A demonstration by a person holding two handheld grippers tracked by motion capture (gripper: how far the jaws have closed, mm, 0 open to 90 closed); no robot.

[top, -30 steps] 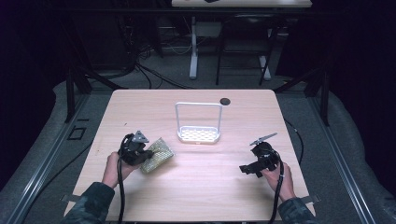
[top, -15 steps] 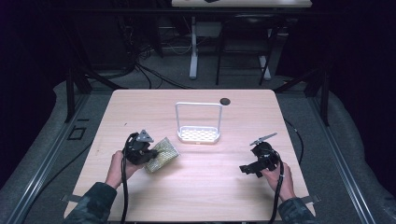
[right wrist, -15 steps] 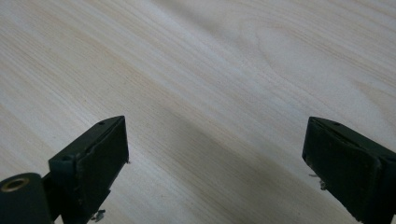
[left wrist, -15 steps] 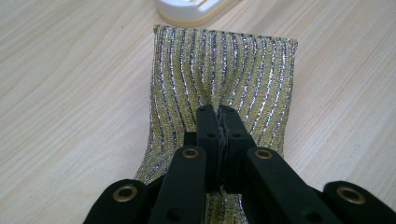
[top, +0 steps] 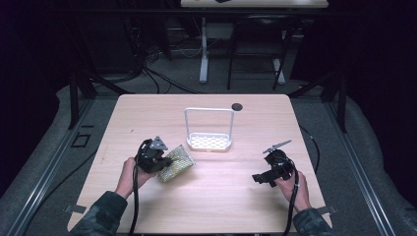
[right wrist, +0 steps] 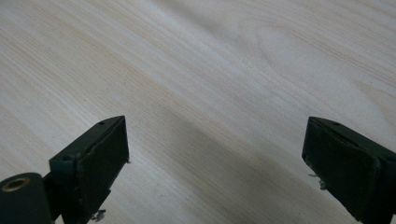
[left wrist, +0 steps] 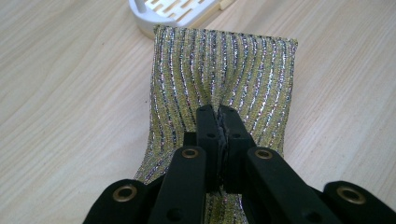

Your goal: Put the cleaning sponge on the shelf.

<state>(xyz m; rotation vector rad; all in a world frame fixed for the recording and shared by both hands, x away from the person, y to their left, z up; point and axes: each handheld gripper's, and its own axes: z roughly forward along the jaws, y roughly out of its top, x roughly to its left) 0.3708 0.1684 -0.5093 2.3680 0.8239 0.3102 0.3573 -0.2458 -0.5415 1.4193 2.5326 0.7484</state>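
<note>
Pinching a fold of the striped sponge cloth (top: 174, 163), the left gripper (top: 156, 158) sits low over the counter (top: 216, 196) in the high view, with the cloth lying just beyond its jaws toward the white rack (top: 209, 130). The right gripper (top: 268, 175) is well apart from both, held above bare wood; from this height its jaws are too small to read, though they look spread.

In the left gripper view, the jaws are pressed together on a puckered ridge of the cloth (left wrist: 224, 74) (yellow-green with glittery lines), the fabric fanning out ahead of them. A corner of the rack (left wrist: 173, 14) lies just past the cloth's far edge.

In the right gripper view, the jaws of the right gripper (right wrist: 215, 154) stand wide apart with nothing between them, only counter (right wrist: 210, 70) ahead.
</note>
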